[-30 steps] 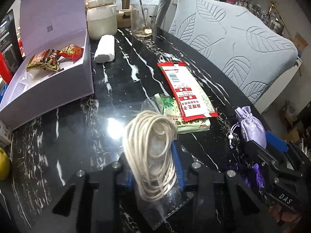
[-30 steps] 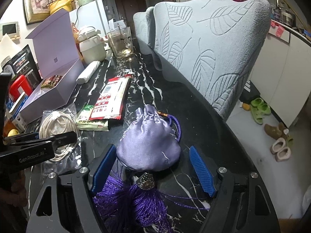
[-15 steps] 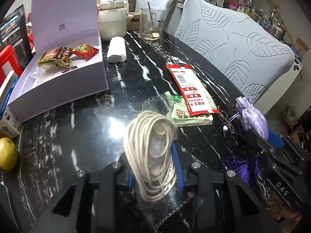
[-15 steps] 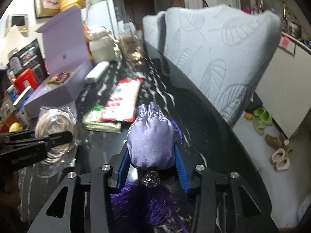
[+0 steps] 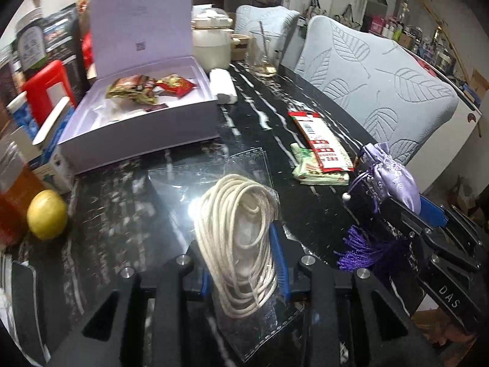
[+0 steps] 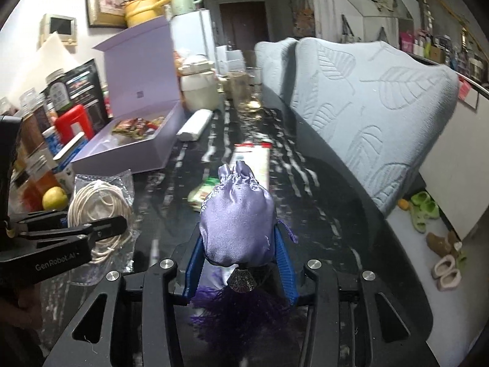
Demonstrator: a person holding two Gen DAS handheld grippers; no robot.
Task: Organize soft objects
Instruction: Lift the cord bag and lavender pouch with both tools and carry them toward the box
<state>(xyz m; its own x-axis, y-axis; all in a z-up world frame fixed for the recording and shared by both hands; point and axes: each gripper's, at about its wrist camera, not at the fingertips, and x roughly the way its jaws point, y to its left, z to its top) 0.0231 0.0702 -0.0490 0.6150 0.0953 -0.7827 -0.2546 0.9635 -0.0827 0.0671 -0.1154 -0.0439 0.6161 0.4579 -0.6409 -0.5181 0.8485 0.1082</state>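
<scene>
Now the left gripper [image 5: 241, 257] squeezes a bagged coil of white rope [image 5: 237, 235], and the right gripper [image 6: 240, 253], just closed, pinches a shiny purple pouch [image 6: 237, 223]

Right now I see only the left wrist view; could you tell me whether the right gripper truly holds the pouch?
Observer: Yes. The right gripper has just been closing, and both blue pads press the pouch between them.
Operator: Where does the tassel attach?
Observer: The tassel hangs from a silver cap under the pouch.
Operator: And my grip?
Observer: Side on, the left gripper is clamped across the rope.
</scene>
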